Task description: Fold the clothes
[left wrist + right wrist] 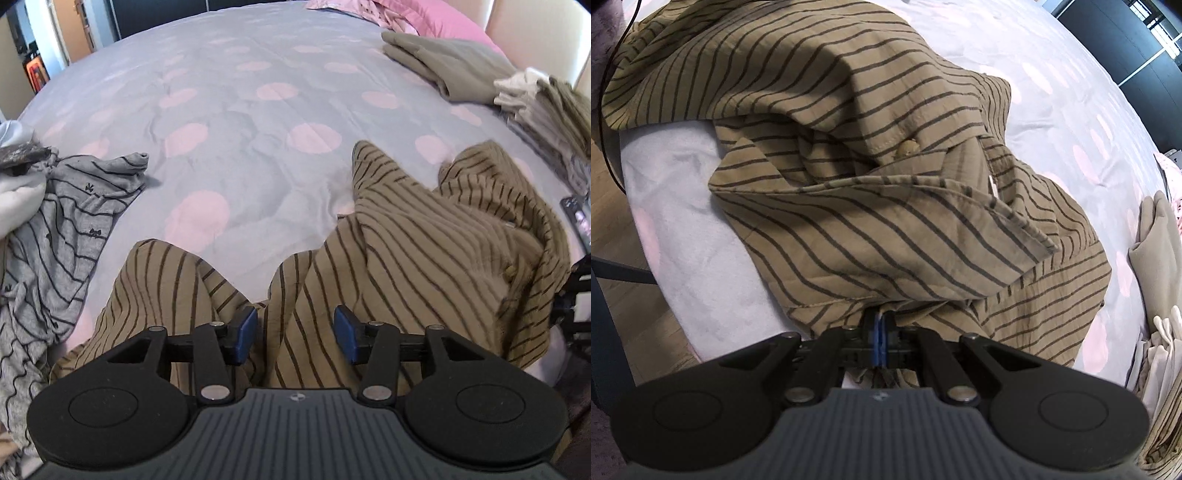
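Pinching a bunched edge of the tan striped shirt [871, 206] in my right gripper [881, 334], fingers clenched on the cloth, I hover my left gripper [295, 332] released above its near hem. The shirt lies rumpled on the bed [236, 122] just ahead of both. I judge I'm spreading it flat; next my left must grasp that hem. Beyond sit folded clothes [454, 66]. No readable writing shows.

A bed [236, 110] under a grey quilt with pink dots; wooden floor [613, 236] beside its edge, dark wall panels [1137, 48] beyond its far side.
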A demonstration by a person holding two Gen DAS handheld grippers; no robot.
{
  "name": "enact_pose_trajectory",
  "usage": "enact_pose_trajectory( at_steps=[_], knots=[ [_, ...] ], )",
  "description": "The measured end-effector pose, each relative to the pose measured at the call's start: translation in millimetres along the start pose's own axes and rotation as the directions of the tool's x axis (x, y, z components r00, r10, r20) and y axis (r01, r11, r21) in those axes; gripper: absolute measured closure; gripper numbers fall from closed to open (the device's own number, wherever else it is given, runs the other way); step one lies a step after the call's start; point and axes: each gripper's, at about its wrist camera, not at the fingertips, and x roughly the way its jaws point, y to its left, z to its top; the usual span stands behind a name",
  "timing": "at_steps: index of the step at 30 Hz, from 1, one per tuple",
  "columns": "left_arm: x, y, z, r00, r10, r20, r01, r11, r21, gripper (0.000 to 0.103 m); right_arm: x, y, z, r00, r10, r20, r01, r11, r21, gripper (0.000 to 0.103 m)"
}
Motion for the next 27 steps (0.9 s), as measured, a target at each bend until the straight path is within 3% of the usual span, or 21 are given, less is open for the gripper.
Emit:
enact_pose_trajectory(
  at_steps=[2,5,7,9,12,17,19,23,27],
  knots=[
    [5,1,-2,1.000,0.031,-0.006,-0.031,0.999,0.016,0.060,1,-1,0,1.000,0.004,-0.001,-0.004,1.000,0.006,0.101],
    [6,11,0,1.000,0.010,-0.001,-0.011,1.000,-0.025,0.060,0,0,-2,1.000,0.001,0.000,-0.001,1.000,0.004,0.101],
    [10,15,1,1.000,-0.013,-0.021,0.012,0.999,-0.039,0.068,0,0,-3,1.000,-0.001,0.002,0.001,1.000,0.000,0.101],
    [19,16,0,0.999,-0.012,-0.045,0.009,0.998,-0.054,0.093,0,1,-4,1.000,-0.001,0.002,0.001,1.000,-0.002,0.101],
    [22,16,-2,0.999,0.013,-0.045,-0.016,0.997,-0.073,0.103,-1,0,-6,1.000,0.001,0.004,-0.001,1.000,0.003,0.101],
    [-8,17,4,0.996,0.077,0.047,-0.071,0.991,-0.115,0.103,-6,-2,-12,1.000,-0.012,0.011,0.012,1.000,0.022,0.101],
    [-31,22,7,0.991,0.073,0.115,-0.054,0.985,-0.163,0.103,-9,-5,-15,1.000,-0.028,0.010,0.027,0.999,0.042,0.101],
    [-78,21,11,0.972,0.002,0.235,0.034,0.989,-0.146,0.103,-13,-19,-20,0.998,-0.062,-0.004,0.063,0.991,0.116,0.101],
    [-105,11,1,0.965,-0.084,0.247,0.106,0.991,-0.080,0.103,-15,-36,-23,0.992,-0.127,-0.028,0.130,0.974,0.185,0.101]
  ],
)
